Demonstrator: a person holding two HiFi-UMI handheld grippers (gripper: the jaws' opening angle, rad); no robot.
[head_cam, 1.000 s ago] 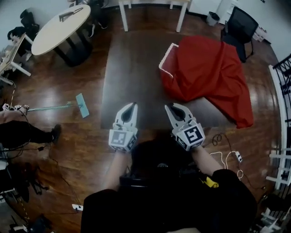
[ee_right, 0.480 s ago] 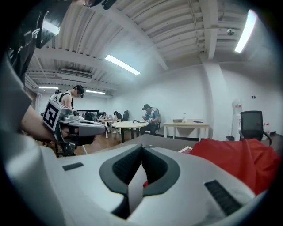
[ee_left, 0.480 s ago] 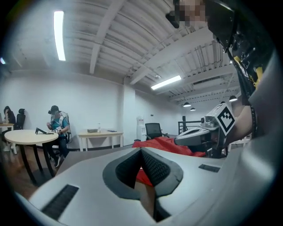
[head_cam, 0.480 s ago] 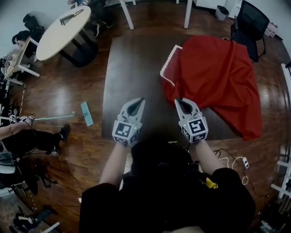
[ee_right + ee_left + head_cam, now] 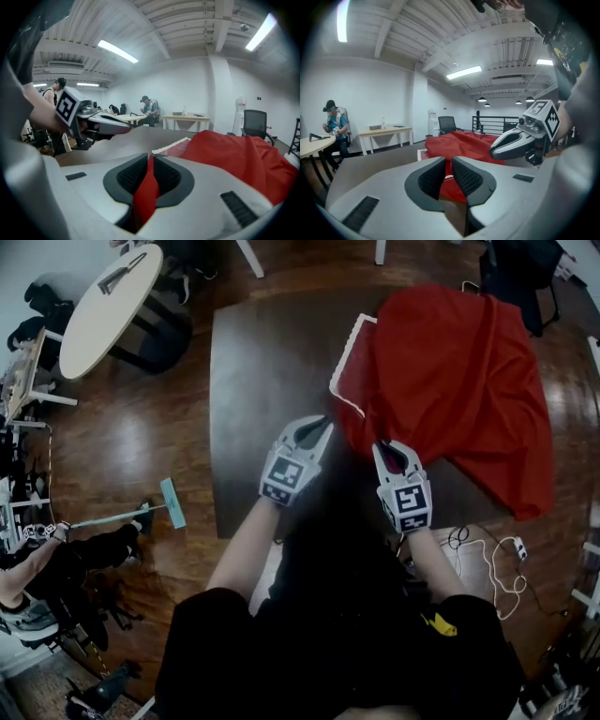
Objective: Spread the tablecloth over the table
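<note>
A: Open office, wood floor, dark counter [image 5: 262,381] mostly bare. What changed?
B: Both grippers came fwd to the cloth's near edge. Left gripper [image 5: 315,426] & right gripper [image 5: 394,448]: jaws have just been opening, now a slit apart. Left: nothing btwn, red only beyond. Right: red fills the slit, doesn't look clamped yet.
A: Meaning?
B: Prob. lining up 1st grab; spreading not begun.
A: Tablecloth [image 5: 450,381]?
B: Red, bunched in folds on counter's right half, seems to hang off the right side. White-trimmed edge [image 5: 345,367] faces the bare half.
</note>
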